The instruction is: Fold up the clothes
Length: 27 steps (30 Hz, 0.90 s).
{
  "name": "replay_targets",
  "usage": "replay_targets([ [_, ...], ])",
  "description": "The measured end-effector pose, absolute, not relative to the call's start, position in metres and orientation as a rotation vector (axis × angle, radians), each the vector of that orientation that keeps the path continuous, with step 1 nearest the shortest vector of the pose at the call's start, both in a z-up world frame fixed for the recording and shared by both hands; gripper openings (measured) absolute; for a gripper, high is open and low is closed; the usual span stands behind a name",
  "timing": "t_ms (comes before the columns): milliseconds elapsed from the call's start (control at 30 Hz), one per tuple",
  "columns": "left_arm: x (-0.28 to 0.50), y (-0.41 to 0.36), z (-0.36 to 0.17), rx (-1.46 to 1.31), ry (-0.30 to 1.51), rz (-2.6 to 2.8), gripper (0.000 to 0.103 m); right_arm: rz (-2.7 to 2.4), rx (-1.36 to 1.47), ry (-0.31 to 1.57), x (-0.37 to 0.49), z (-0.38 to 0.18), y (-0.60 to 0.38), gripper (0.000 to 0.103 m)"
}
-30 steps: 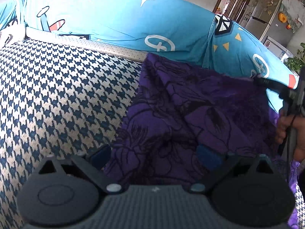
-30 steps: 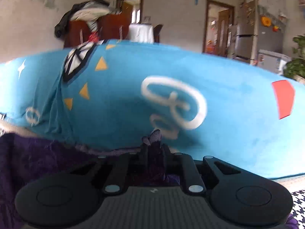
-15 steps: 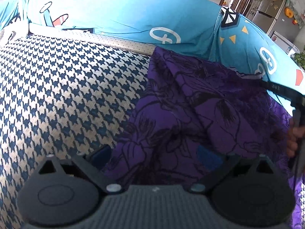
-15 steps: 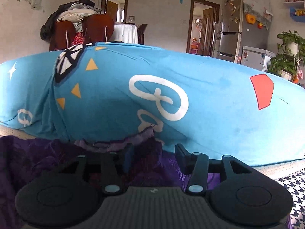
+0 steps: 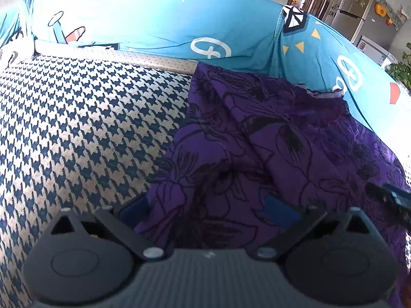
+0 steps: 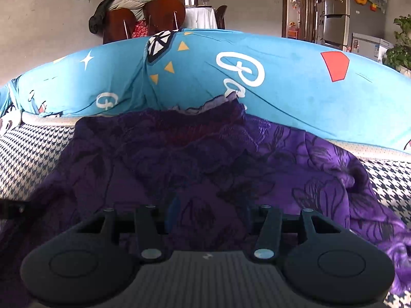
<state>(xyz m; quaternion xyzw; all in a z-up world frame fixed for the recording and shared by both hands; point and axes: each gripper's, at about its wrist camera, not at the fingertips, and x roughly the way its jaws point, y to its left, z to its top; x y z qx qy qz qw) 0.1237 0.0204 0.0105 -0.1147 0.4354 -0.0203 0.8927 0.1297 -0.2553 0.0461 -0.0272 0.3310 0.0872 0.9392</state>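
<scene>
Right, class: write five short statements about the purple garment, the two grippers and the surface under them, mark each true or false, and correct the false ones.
1. The purple floral garment lies on a houndstooth-patterned surface. True.
2. The left gripper is clamped shut. False: its jaws stand wide apart over the garment.
3. The right gripper is open. True.
4. The backrest cover behind the garment is plain red. False: it is blue with printed white shapes.
5. The garment is neatly folded into a small square. False: it lies spread out and wrinkled.
</scene>
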Motion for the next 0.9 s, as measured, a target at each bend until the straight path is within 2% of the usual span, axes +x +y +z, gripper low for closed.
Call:
replay_targets([
  [233, 0.117, 0.014, 0.012, -0.219, 0.890, -0.064, 0.103, 0.261, -0.064, 0.720, 0.062, 0.043, -0.259, 0.050],
  [500, 0.107, 0.009, 0.014, -0.195, 0.886, -0.084, 0.103, 0.332, -0.080, 0.747, 0.026, 0.034, -0.248, 0.050],
  [900, 0.102, 0.004, 0.018, -0.221, 0.900, -0.105, 0.103, 0.348, -0.247, 0.758, 0.014, 0.015, -0.216, 0.050],
])
